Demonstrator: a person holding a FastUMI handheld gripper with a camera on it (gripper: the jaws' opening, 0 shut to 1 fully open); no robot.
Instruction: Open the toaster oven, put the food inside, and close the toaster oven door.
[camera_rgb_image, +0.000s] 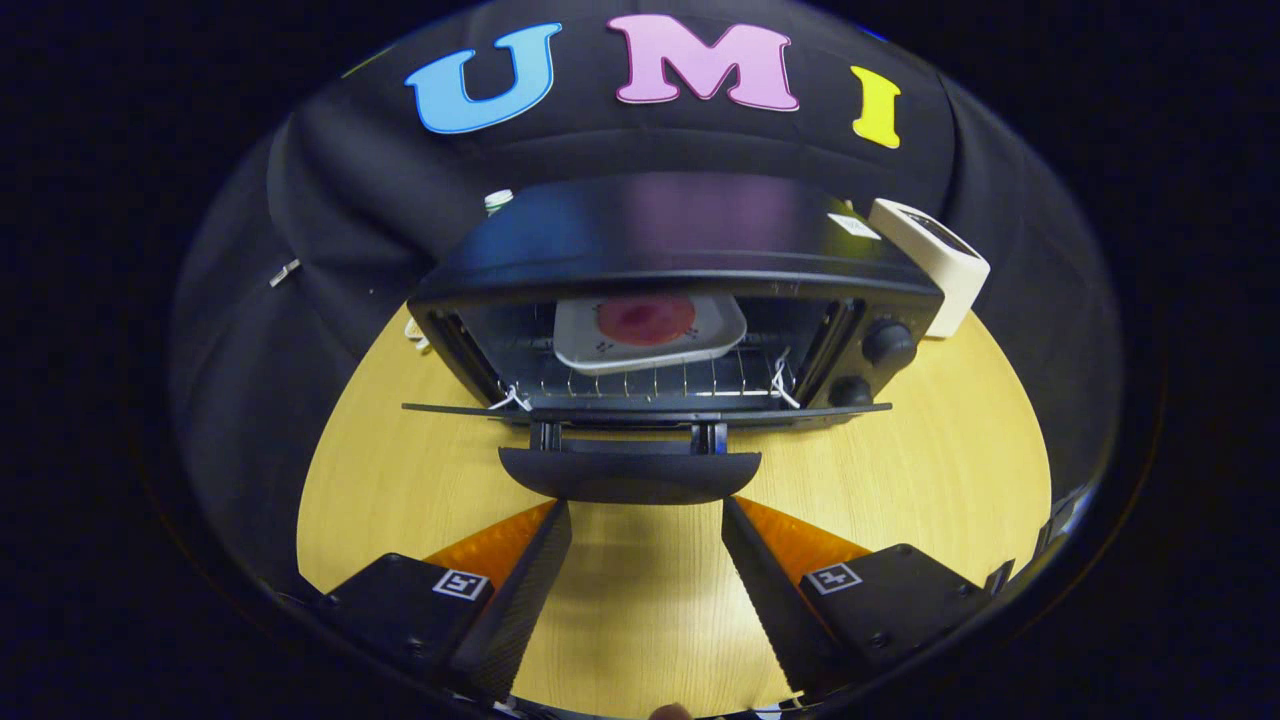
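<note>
With the plate of food (650, 330) already on the rack inside the toaster oven (680, 300), the empty gripper (646, 515), fingers apart just before the lowered door's handle (630, 475), risks slipping off it while lifting.

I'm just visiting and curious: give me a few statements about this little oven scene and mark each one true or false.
1. The toaster oven door is shut. False: it lies folded down, open.
2. A plate with food sits on the rack inside. True.
3. The gripper fingers clamp the door handle. False: they are apart, just short of it.
4. The oven stands on a wooden table. True.
</note>
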